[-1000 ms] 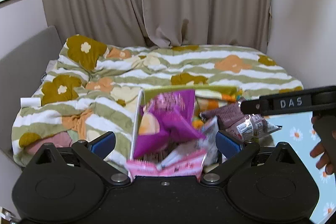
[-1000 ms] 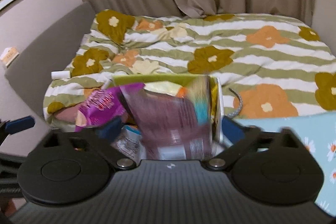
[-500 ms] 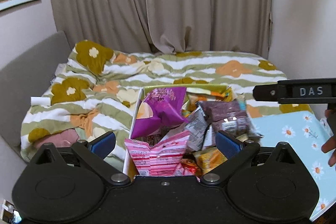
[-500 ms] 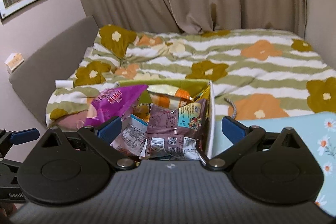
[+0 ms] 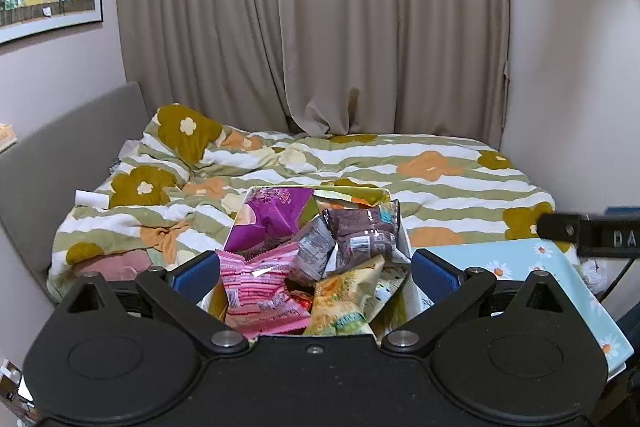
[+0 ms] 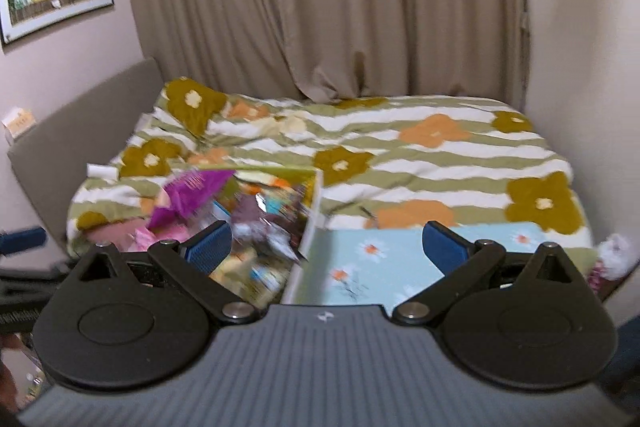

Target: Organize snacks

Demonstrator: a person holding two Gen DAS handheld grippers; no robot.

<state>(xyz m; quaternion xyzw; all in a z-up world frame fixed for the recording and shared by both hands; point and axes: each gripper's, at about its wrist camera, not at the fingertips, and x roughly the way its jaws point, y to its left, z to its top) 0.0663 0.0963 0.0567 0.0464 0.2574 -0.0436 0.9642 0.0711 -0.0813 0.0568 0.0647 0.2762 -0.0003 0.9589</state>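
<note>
Left claw [image 5: 316,277] spread wide, nothing between its blue pads, and right in front of it sits the snack box [image 5: 404,239], heaped with packets. A purple bag [image 5: 272,223] leans at the far left of the heap, a pink packet [image 5: 256,287] lies nearest, a brown packet [image 5: 360,233] stands at the far right, and a yellow packet [image 5: 348,303] rests near right. The box rests on a table with a blue daisy-print cloth [image 5: 520,259], just beside the bed's flowered duvet [image 5: 440,167]. Right claw [image 6: 326,245] is wide open too and empty (its view is blurred), with the box [image 6: 312,219] to its left and the daisy cloth [image 6: 380,255] showing between its fingers.
</note>
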